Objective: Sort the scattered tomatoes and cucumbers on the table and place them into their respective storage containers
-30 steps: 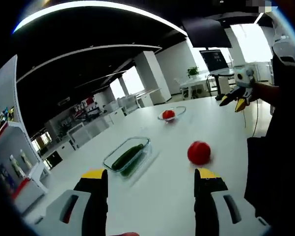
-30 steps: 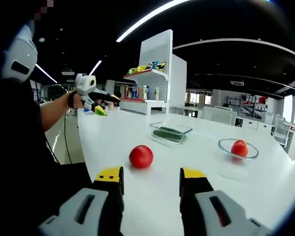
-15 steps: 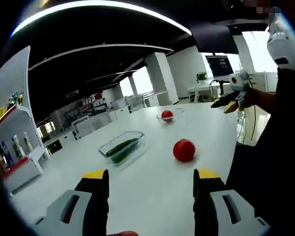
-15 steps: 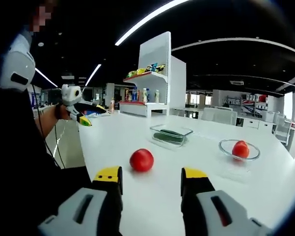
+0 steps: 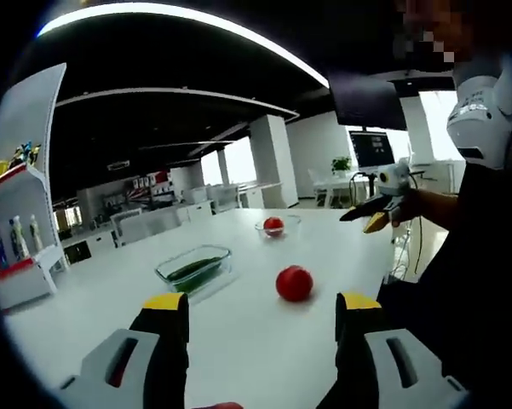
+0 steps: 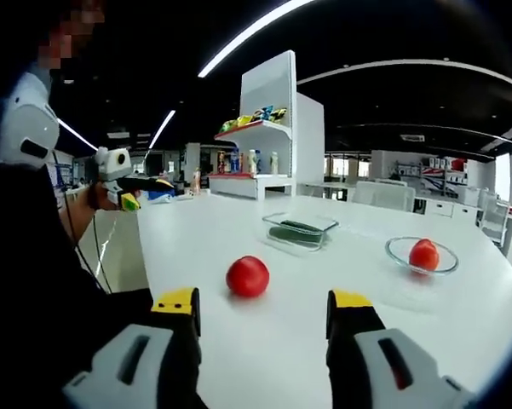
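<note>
A loose red tomato (image 5: 294,283) (image 6: 248,276) lies on the white table (image 5: 256,349) (image 6: 460,315), a short way ahead of both grippers. Beyond it stands a rectangular glass container (image 5: 194,269) (image 6: 300,230) holding cucumbers. A round glass bowl (image 5: 274,226) (image 6: 422,256) holds another tomato (image 6: 423,253). My left gripper (image 5: 262,305) is open with nothing between its jaws, and in the right gripper view it (image 6: 151,192) hangs off the table's left end. My right gripper (image 6: 263,302) is open and holds nothing; in the left gripper view it (image 5: 362,220) hovers at the table's right side.
A white shelf unit (image 6: 268,128) (image 5: 17,213) with bottles and colourful items stands behind the table. The person's dark-clothed body (image 5: 468,281) (image 6: 34,281) fills the near side by the table edge. A monitor on a stand (image 5: 373,149) is far back.
Both views have swung a little with the hands. The left gripper has drifted further left off the table end, and the right jaws stand slightly wider. Tomato, container and bowl stay put.
</note>
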`<state>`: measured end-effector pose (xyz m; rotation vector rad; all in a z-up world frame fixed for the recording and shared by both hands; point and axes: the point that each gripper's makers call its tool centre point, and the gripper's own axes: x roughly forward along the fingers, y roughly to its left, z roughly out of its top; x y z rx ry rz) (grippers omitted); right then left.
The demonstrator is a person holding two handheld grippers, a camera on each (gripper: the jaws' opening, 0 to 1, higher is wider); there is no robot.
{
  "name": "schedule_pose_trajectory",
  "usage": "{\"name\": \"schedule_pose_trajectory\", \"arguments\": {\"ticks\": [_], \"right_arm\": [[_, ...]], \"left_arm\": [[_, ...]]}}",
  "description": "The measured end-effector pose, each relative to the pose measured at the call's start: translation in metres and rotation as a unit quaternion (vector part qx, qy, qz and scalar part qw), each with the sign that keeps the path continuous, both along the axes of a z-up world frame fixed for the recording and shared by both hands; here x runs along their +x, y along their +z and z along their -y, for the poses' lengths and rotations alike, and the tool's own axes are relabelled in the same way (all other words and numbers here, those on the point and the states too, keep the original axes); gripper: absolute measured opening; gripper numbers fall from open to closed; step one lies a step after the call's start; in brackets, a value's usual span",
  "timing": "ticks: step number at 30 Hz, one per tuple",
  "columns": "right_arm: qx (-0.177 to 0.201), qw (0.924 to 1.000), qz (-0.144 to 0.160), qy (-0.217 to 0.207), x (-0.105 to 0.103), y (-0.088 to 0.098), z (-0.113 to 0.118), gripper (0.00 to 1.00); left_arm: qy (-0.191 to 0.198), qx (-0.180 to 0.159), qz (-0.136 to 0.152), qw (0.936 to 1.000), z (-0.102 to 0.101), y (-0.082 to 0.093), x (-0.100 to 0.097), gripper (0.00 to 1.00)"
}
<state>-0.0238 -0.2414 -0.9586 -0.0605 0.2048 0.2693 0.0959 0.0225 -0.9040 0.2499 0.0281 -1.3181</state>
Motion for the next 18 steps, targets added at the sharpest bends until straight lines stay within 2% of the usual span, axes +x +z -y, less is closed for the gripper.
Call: {"name": "schedule_pose_trajectory", "arguments": {"ticks": [2, 3, 6, 12, 15, 18], "right_arm": [[-0.003, 0.9994, -0.034, 0.009, 0.009, -0.017, -0.007, 0.62], [-0.008, 0.999, -0.041, 0.013, 0.012, -0.022, -0.009, 0.64], [-0.017, 0.9988, -0.04, 0.023, 0.028, -0.03, -0.019, 0.66], [-0.007, 0.9991, -0.018, 0.038, 0.054, -0.026, -0.026, 0.67], [-0.024, 0.9983, -0.022, 0.049, 0.063, -0.032, -0.029, 0.68], [-0.023, 0.9978, -0.025, 0.058, 0.069, -0.035, -0.032, 0.69]], "left_arm": [[0.0, 0.002, 0.001, 1.0, 0.0, -0.003, 0.002, 0.69], [0.003, 0.001, 0.002, 1.0, -0.001, -0.003, 0.003, 0.69], [0.011, -0.002, 0.001, 0.9999, -0.003, -0.005, 0.008, 0.68], [0.017, 0.002, 0.003, 0.9998, -0.008, -0.008, 0.011, 0.67], [0.024, 0.0, 0.002, 0.9997, -0.014, -0.006, 0.014, 0.67], [0.023, -0.001, -0.002, 0.9997, -0.015, -0.006, 0.012, 0.67]]}}
